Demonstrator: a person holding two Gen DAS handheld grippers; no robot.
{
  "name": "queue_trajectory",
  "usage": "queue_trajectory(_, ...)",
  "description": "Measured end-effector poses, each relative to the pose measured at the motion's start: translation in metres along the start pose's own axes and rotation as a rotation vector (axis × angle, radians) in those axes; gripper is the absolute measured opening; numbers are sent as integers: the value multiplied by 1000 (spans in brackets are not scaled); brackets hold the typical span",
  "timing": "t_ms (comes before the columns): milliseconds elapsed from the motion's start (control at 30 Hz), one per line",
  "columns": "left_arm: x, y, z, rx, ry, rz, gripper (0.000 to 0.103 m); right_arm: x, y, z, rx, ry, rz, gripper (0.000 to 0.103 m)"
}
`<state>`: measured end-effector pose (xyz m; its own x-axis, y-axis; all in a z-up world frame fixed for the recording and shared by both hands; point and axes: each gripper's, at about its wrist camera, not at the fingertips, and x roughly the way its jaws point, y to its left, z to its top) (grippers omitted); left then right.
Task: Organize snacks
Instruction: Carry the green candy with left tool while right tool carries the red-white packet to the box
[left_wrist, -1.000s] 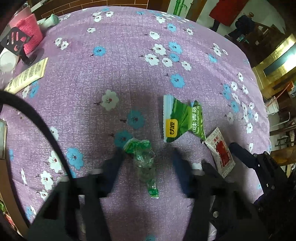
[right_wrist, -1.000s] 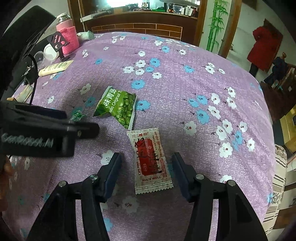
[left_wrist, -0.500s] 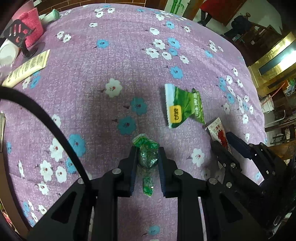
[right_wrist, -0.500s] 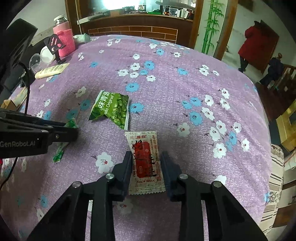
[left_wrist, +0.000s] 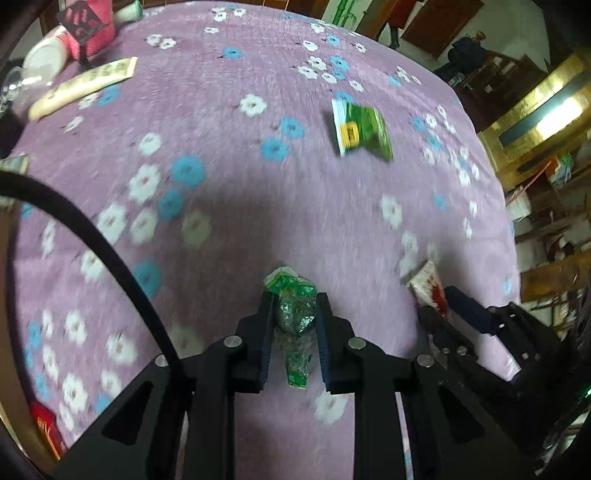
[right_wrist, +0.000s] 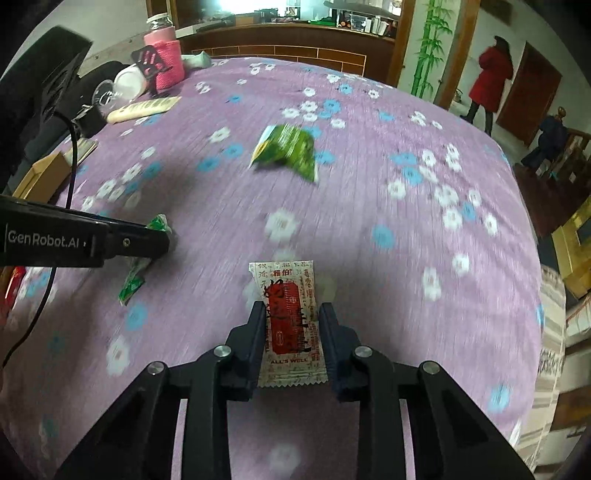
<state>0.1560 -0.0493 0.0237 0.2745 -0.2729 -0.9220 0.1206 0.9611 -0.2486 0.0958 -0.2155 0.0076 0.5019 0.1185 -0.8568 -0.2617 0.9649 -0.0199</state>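
Note:
My left gripper (left_wrist: 293, 299) is shut on a crumpled green twist-wrapped snack (left_wrist: 293, 321), whose tail hangs down between the fingers. From the right wrist view the same left gripper (right_wrist: 162, 240) comes in from the left with the green snack (right_wrist: 133, 280) dangling over the purple flowered tablecloth (right_wrist: 369, 206). My right gripper (right_wrist: 290, 308) is shut on a red-and-white sachet (right_wrist: 290, 288), both pads pressing its long edges. In the left wrist view the right gripper (left_wrist: 439, 306) holds the sachet (left_wrist: 424, 280) at the right. A green pea bag (left_wrist: 360, 131) (right_wrist: 288, 149) lies farther back on the cloth.
At the far left stand a pink-sleeved jar (right_wrist: 164, 61), a white cup (right_wrist: 127, 83) and a cream tube (right_wrist: 142, 108). A cardboard box (right_wrist: 44, 173) and a black cable (left_wrist: 92, 251) are at the left. A red packet (left_wrist: 46, 432) lies near the left edge. The table drops off on the right.
Both grippers went from open around their snacks to shut on them. Both then pulled back toward the near side with the snacks, so the pea bag now looks farther off.

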Motion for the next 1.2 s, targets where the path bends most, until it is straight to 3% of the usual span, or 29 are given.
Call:
queue_trajectory(300,-27,-18,-94,145,-61,10,23,-34,28,-54,53,9,35,28)
queue_trajectory(500,-40,-8,-133,172,-68,-7,23,-54,55,-81,30,-6,10,28)
queue_trajectory(867,-65,13,-145,121,-150,2,23,-82,80,-91,38,-54,1,28)
queue_trajectory(1200,-98,38,-148,85,-248,31,23,-89,119,-74,-17,-80,37,28)
